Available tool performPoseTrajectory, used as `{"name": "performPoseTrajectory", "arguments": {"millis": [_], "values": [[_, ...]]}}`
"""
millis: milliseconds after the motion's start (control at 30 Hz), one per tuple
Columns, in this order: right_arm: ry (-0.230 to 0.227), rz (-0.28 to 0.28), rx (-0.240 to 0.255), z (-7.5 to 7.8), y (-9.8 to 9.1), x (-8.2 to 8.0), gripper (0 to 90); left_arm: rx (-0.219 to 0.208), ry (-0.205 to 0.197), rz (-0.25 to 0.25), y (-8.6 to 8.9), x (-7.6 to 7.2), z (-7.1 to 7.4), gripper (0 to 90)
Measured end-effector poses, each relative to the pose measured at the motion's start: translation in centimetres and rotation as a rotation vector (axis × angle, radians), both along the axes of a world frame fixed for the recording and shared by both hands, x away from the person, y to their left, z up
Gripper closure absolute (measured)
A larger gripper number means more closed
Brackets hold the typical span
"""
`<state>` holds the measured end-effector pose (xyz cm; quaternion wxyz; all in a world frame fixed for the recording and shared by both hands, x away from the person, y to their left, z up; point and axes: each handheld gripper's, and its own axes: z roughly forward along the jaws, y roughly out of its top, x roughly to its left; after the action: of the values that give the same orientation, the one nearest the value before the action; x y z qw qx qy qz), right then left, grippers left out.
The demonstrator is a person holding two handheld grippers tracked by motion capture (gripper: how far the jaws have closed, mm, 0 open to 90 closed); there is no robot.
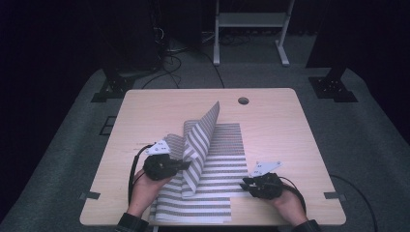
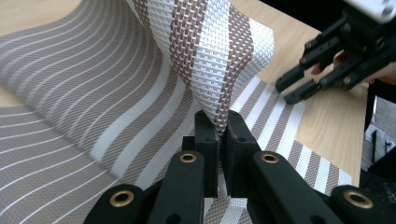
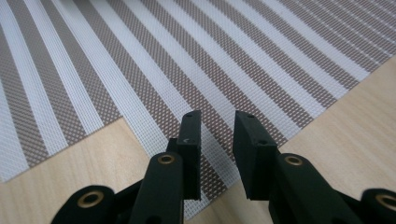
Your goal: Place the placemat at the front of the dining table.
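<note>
Left tongs [image 2: 218,140]: your black two-jaw left tongs are clamped on a fold of the brown-and-white striped woven placemat [image 2: 205,51], which rises straight out of the jaws in the left gripper view.
Right tongs [image 3: 217,154]: your right tongs stand apart with a clear gap, low over the corner of a second striped mat [image 3: 196,70]; nothing is pinched between them.
Where the mats lie: in the high view the lifted mat [image 1: 200,140] is peeled up and stands like a tent near the middle of the pale wooden table [image 1: 290,121], while the flat mat [image 1: 227,150] lies beneath and to the right of it. A further striped piece runs to the near table edge; whether it is a separate mat I cannot tell.
Hands: your left tongs [image 1: 181,164] sit at the raised fold, your right tongs [image 1: 247,183] at the flat mat's near right corner.
Handling: judge the mat light and springy, a stiff plastic weave that bends in broad curves rather than creasing, so it will likely flop back if let go.
Surface: the weave looks smooth and may slip between hard jaws.
Where to grip: take a corner or edge, jaws well over the border, not the middle.
Risk: dragging the top mat may shift the one beneath.
</note>
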<state>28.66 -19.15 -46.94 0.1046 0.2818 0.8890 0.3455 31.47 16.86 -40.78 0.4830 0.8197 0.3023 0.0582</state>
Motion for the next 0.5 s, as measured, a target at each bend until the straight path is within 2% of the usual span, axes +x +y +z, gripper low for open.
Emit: {"name": "performPoseTrajectory", "arguments": {"millis": [133,367,500], "values": [[-0.011,0.006,-0.01,-0.2,0.3,-0.1,72.2,-0.024,-0.009,0.04,1.9,-0.5,0.4,86.3],[-0.014,0.011,-0.013,-0.2,0.3,-0.1,72.2,-0.036,-0.021,0.091,4.4,-1.0,0.9,86.2],[-0.013,0.01,-0.011,-0.2,0.3,-0.1,72.2,-0.042,-0.023,0.105,5.1,-1.2,1.0,86.2]]}}
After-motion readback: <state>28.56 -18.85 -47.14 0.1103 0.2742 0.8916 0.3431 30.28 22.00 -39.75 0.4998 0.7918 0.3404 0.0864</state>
